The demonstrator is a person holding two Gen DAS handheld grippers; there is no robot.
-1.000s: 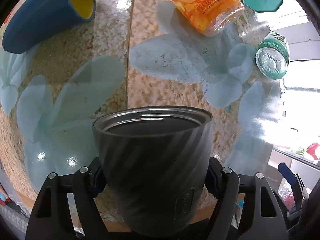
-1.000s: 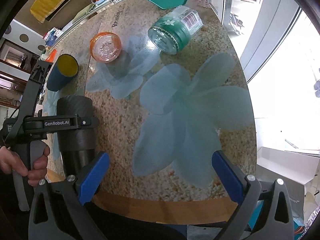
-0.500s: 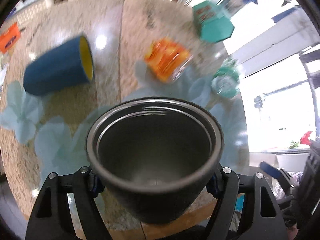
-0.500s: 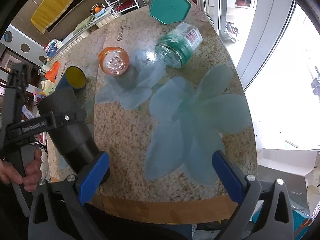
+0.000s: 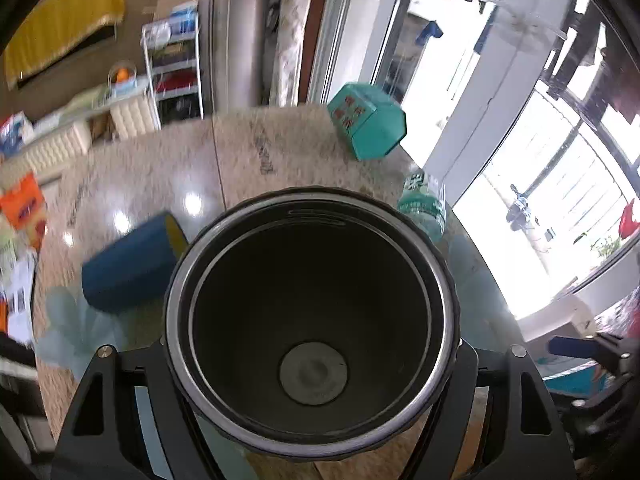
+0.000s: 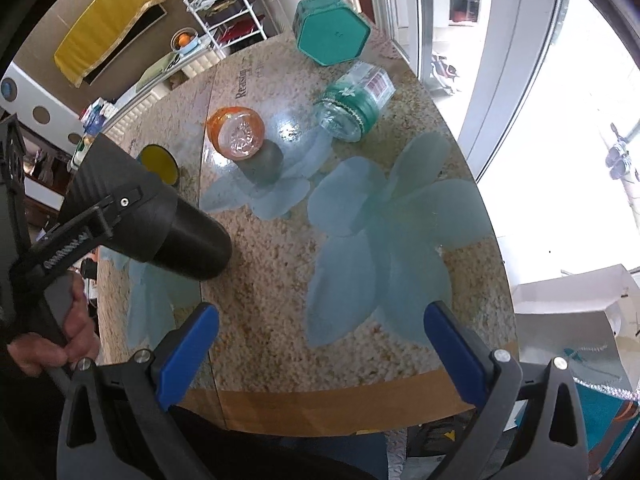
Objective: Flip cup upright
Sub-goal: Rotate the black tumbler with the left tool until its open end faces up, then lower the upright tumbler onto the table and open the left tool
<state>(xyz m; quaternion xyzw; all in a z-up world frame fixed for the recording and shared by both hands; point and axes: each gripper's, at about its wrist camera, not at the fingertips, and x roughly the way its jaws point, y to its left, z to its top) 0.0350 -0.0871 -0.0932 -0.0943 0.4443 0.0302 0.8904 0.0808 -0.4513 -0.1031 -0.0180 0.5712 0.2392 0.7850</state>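
1. The left gripper (image 5: 310,354) is clamped on the black cup (image 5: 310,320), its two fingers pressing the cup's sides just below the steel-lined rim. In the left wrist view the mouth faces straight at the camera, with the inner floor plainly visible.

2. From the right wrist view the black cup (image 6: 160,220) is in the air above the near-left part of the table (image 6: 272,280), tilted steeply. Its closed base points down toward the stone top and its mouth up and away to the left. Whether the base already grazes the surface is hard to tell from this angle; it looks just clear of it.

3. The right gripper (image 6: 320,340) is idle, its blue-padded fingers spread wide apart over the near table edge with nothing between them.

4. Step in hand, as I judge it: the rotation itself, roughly midway. The cup is neither lying down nor standing.

5. The next move calls for finishing the wrist roll until the base is level, lowering it flat onto the bare patch below, and only then easing the clamp off.

6. Nearby hazards: a blue cup (image 5: 128,264) with a yellow interior lies on its side close to the left, and an orange bottle (image 6: 236,132), a green bottle (image 6: 352,108) and a teal hexagonal box (image 6: 330,34) sit farther back, well apart from the landing spot.
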